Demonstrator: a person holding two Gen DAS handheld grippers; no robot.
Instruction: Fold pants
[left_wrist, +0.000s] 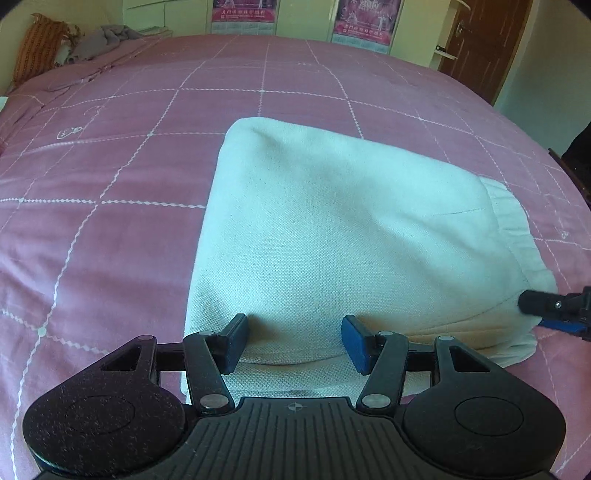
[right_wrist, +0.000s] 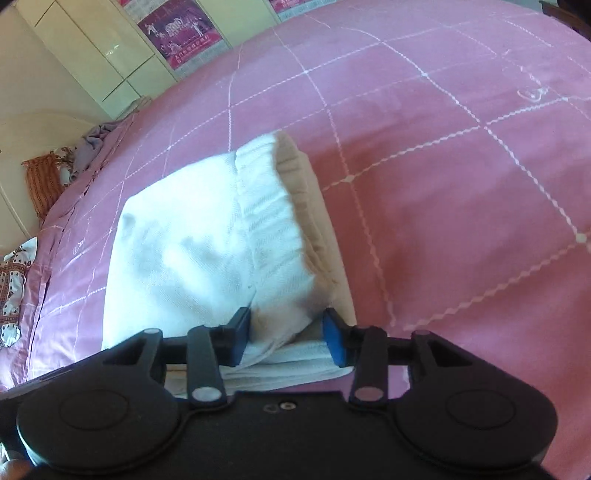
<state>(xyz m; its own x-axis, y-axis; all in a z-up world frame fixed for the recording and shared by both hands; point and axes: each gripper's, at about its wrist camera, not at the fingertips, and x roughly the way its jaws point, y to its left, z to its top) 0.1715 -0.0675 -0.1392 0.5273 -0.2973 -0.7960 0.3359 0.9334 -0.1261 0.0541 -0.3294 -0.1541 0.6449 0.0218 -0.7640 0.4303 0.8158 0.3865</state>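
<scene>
White pants lie folded into a thick stack on the pink bed, waistband to the right. They also show in the right wrist view, with the gathered waistband edge turned up. My left gripper is open, its blue pads over the near folded edge with cloth between them. My right gripper is open, with the near waistband corner bulging between its pads. The right gripper also shows in the left wrist view at the pants' right corner.
The pink checked bedspread spreads all around the pants. An orange pillow and a grey garment lie at the far left corner. Wardrobe doors with posters and a brown door stand beyond the bed.
</scene>
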